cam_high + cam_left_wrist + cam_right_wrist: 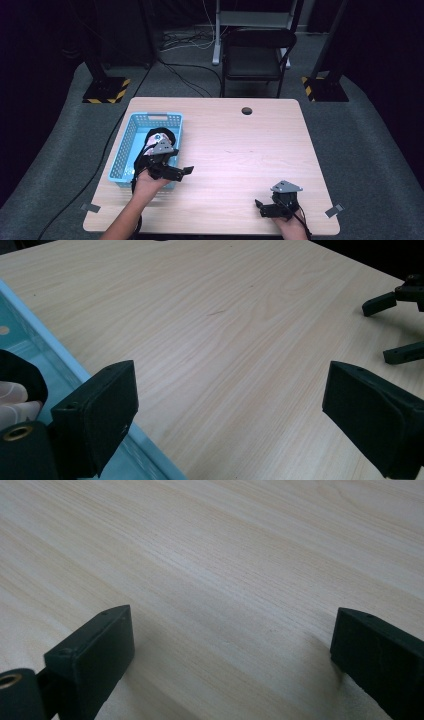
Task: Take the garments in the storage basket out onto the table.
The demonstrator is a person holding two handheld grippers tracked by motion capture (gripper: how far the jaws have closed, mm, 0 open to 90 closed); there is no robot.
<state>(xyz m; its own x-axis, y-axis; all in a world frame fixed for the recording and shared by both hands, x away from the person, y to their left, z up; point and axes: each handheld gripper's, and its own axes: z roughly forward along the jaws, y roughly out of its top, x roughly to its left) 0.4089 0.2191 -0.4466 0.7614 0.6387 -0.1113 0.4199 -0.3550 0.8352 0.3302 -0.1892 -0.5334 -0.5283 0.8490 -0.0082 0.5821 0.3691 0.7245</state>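
On the pale wooden table, nothing lay between the jaws of either gripper: both pairs stood wide apart with only bare wood grain between them. The left gripper hung at the near right corner of the light blue basket, its jaws pointing right across the tabletop; in the left gripper view one jaw sat over the blue rim and the other over the open wood. Inside the basket lay a black and pale, rounded object, partly covered by the gripper's body, so what it was could not be told. The left hand came up from the near edge with its forearm slanted in from the bottom, a black cable looping beside the wrist.

The right gripper sat low near the front right corner of the table, well apart from the basket, its jaws pointing left and released. The right hand held it from behind at the table's near edge.

Farther out, a round grommet hole marked the far side of the tabletop. The table stood on grey carpet. Beyond it were a black folding chair, cables on the floor, and two stand bases striped yellow and black, with the room dark behind.
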